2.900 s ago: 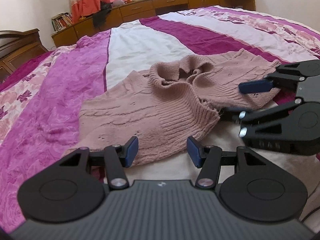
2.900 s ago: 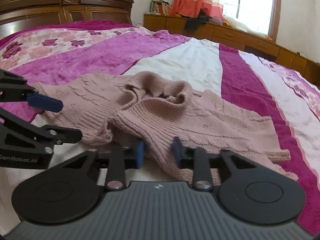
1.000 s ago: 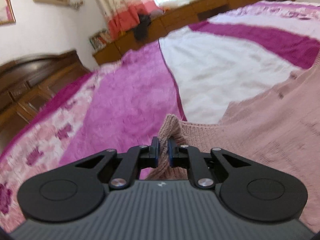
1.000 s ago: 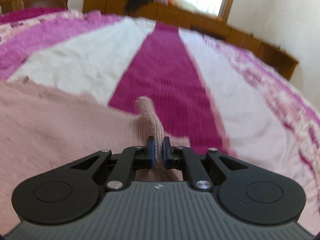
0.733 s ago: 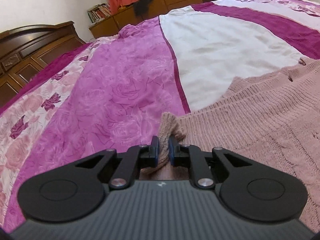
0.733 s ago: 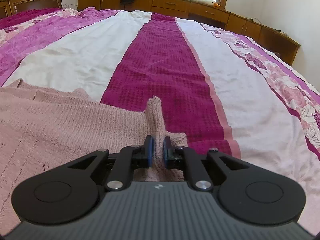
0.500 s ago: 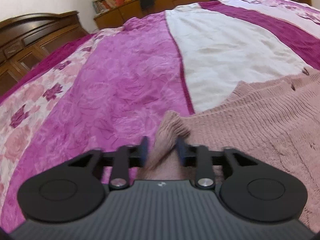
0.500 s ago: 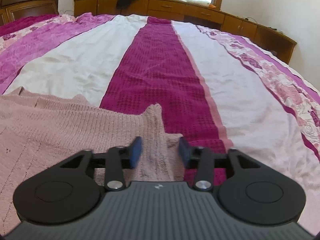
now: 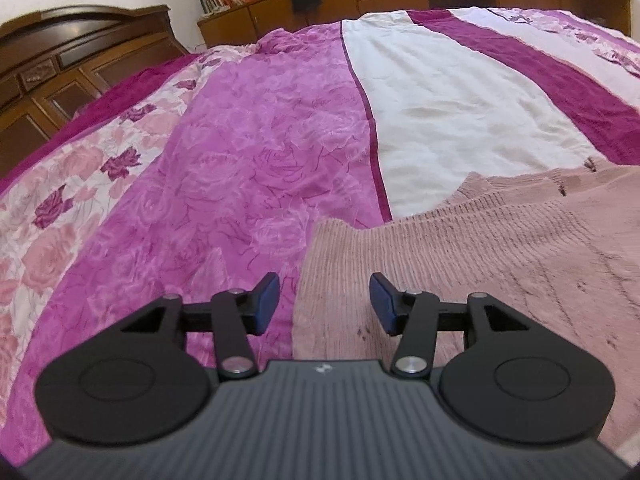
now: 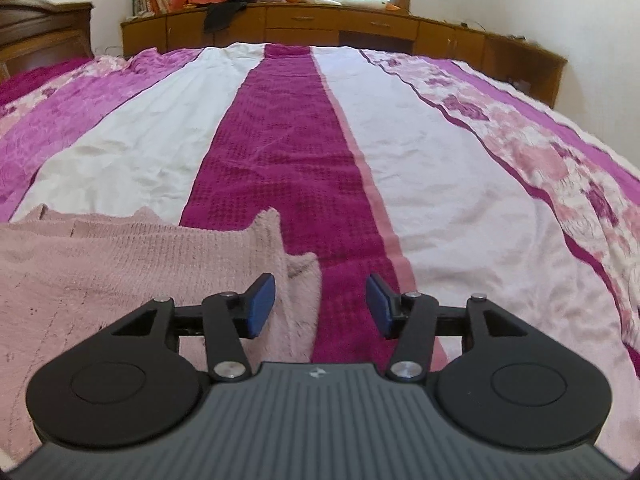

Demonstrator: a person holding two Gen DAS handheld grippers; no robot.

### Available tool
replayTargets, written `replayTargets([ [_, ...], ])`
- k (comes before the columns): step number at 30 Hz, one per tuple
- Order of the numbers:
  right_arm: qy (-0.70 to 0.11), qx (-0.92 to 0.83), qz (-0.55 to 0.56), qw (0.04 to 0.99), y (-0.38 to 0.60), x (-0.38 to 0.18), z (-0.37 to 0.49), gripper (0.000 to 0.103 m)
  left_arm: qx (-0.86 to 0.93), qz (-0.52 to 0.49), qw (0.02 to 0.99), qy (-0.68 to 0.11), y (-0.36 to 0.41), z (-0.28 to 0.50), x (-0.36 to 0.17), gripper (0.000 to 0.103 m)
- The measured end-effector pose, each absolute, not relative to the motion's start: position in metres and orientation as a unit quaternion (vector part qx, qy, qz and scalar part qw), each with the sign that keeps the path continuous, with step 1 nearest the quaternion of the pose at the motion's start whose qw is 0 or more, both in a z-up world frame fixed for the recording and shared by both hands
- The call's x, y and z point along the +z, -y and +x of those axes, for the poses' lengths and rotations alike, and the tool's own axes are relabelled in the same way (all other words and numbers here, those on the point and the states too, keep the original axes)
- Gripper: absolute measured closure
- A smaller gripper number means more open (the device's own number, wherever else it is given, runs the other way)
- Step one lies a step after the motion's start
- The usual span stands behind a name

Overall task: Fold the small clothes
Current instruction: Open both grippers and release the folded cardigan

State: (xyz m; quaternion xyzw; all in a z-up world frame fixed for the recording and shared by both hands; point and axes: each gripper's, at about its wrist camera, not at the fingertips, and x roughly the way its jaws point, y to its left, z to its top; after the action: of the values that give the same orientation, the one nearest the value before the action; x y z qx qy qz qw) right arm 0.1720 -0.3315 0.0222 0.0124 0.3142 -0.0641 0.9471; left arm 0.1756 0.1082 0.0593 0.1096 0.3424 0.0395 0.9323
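Sweater lying flat on bedspread, filling lower right of left wrist view and lower left of right wrist view. We are watching its ribbed corner sitting between pads of left gripper; jaws opening, pads clear of knit, nothing pinched. Right gripper jaws also opening, spread over other corner and magenta stripe; left pad just beside knit, gripping nothing. Headboard showing at upper left, cabinets running along top.
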Motion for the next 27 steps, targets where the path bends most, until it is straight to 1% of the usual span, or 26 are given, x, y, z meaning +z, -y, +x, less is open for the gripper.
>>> replayTargets([
  [8,-0.331,-0.044,0.102,0.937,0.352,0.02,0.136,0.039,0.032,0.067,0.934,-0.349,-0.125,0.139,0.075,0.051],
  [16,-0.332,-0.011,0.232,0.914,0.371,0.012,0.096,0.037,0.033,0.047,0.932,-0.359,-0.13,0.108,0.078,0.051],
  [20,-0.34,0.001,0.259,0.904,0.37,0.007,0.085,0.036,0.029,0.036,0.928,-0.369,-0.13,0.097,0.076,0.051],
  [27,-0.355,0.046,0.253,0.899,0.355,-0.005,0.084,0.036,0.031,0.013,0.923,-0.383,-0.129,0.081,0.068,0.051],
])
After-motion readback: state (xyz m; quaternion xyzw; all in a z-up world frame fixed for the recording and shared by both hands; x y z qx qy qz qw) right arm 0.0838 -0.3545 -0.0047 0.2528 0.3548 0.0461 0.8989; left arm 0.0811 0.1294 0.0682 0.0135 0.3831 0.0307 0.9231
